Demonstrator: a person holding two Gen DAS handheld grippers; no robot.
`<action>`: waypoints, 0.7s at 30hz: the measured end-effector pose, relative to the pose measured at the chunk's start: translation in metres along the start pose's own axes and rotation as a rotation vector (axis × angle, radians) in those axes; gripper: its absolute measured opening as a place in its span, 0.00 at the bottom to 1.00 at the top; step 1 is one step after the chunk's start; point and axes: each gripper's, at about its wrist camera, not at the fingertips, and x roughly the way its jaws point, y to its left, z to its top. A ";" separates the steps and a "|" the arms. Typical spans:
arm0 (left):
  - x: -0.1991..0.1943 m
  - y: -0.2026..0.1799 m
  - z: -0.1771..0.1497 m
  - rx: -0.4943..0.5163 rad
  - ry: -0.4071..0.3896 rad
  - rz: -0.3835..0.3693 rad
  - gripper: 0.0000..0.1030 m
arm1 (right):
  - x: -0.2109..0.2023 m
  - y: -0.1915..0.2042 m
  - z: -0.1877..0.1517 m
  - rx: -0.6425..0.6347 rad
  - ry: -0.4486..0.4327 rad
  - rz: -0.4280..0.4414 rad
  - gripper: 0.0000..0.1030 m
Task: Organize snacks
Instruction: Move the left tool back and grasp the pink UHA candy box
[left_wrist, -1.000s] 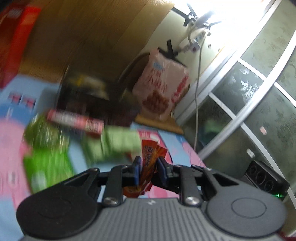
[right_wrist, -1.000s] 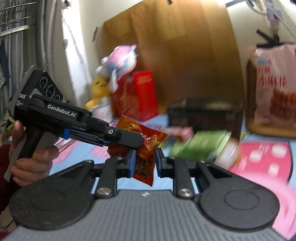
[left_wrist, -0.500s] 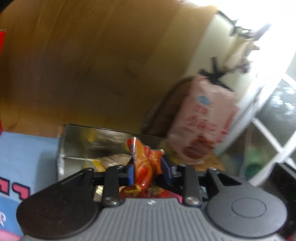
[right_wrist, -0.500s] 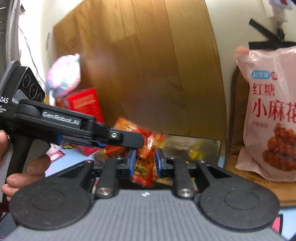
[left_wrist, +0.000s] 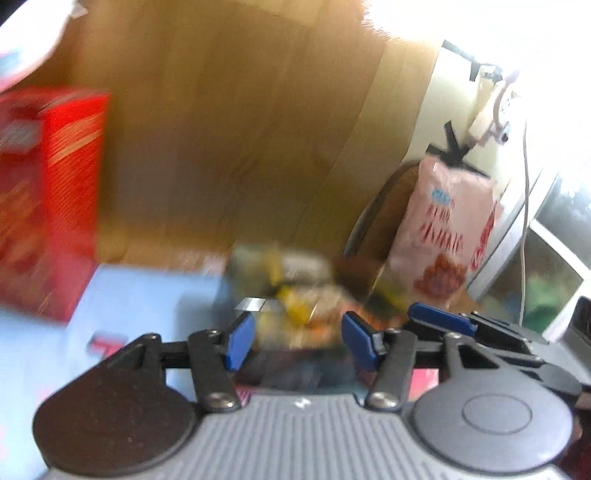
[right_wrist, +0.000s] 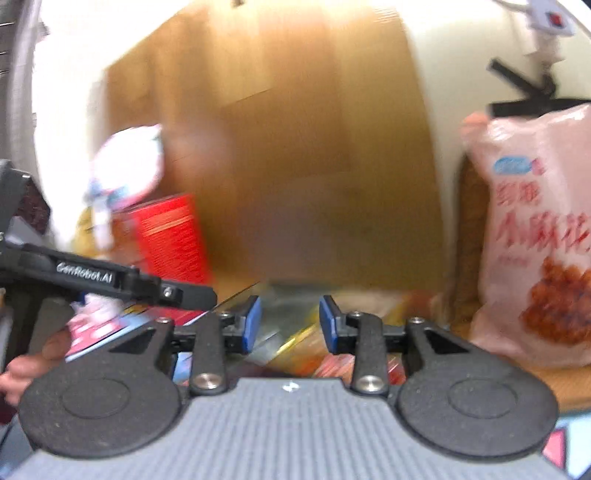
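Everything's sitting on a blue-and-pink patterned surface (left_wrist: 147, 295), hard to say what kind, with a big wooden board (left_wrist: 221, 129) leaning at the back. Left tongs (left_wrist: 297, 341) and right tongs (right_wrist: 290, 323) are both hanging spread wide with nothing between them. Snacks (left_wrist: 299, 299) are lying blurry in a shiny bin (right_wrist: 280, 299) at frame center. Red box (left_wrist: 48, 203) is crowding the left edge, pink bag (right_wrist: 535, 240) the right.
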 end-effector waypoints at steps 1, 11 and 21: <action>-0.007 0.005 -0.009 -0.005 0.010 0.016 0.53 | -0.002 0.009 -0.007 -0.017 0.025 0.030 0.43; -0.042 0.041 -0.062 -0.205 0.057 0.034 0.53 | 0.054 0.050 -0.039 -0.309 0.286 -0.071 0.38; -0.075 0.027 -0.099 -0.228 0.057 -0.061 0.53 | -0.078 0.077 -0.079 -0.346 0.252 0.079 0.25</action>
